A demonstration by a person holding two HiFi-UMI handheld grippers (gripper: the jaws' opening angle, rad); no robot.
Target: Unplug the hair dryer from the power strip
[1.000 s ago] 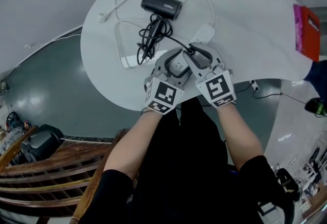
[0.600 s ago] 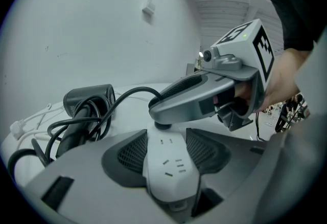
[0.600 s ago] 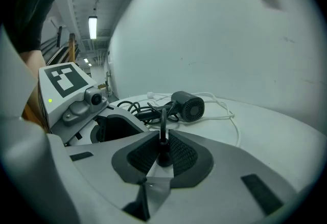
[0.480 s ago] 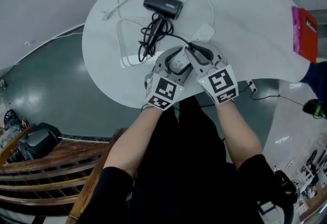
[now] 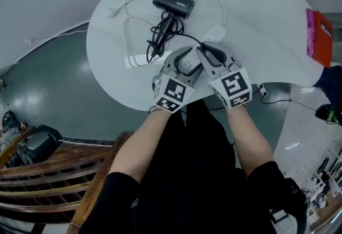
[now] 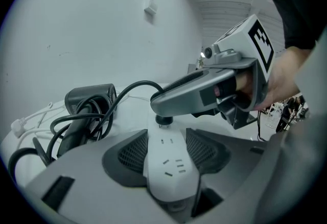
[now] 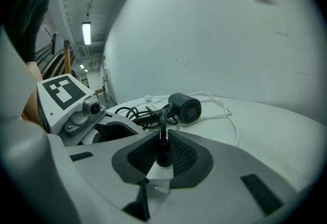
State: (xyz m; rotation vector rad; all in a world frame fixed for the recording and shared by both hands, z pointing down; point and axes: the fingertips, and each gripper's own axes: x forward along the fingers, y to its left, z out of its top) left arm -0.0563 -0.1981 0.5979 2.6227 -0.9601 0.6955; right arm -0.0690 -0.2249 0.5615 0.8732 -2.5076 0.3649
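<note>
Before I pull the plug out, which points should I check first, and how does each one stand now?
1. Left gripper shut on the strip: ok, the strip sits between its jaws.
2. Right gripper shut on the plug: ok.
3. Plug out of the strip: not ok, it looks seated.
4. Slack in the cord toward the dryer: ok, it lies in loose loops.
5. Strip switched off: cannot tell.

Hair dryer [image 5: 172,3] black; plug [image 7: 164,156] black; power strip [image 6: 168,164] white; table [image 5: 267,30] white.
</note>
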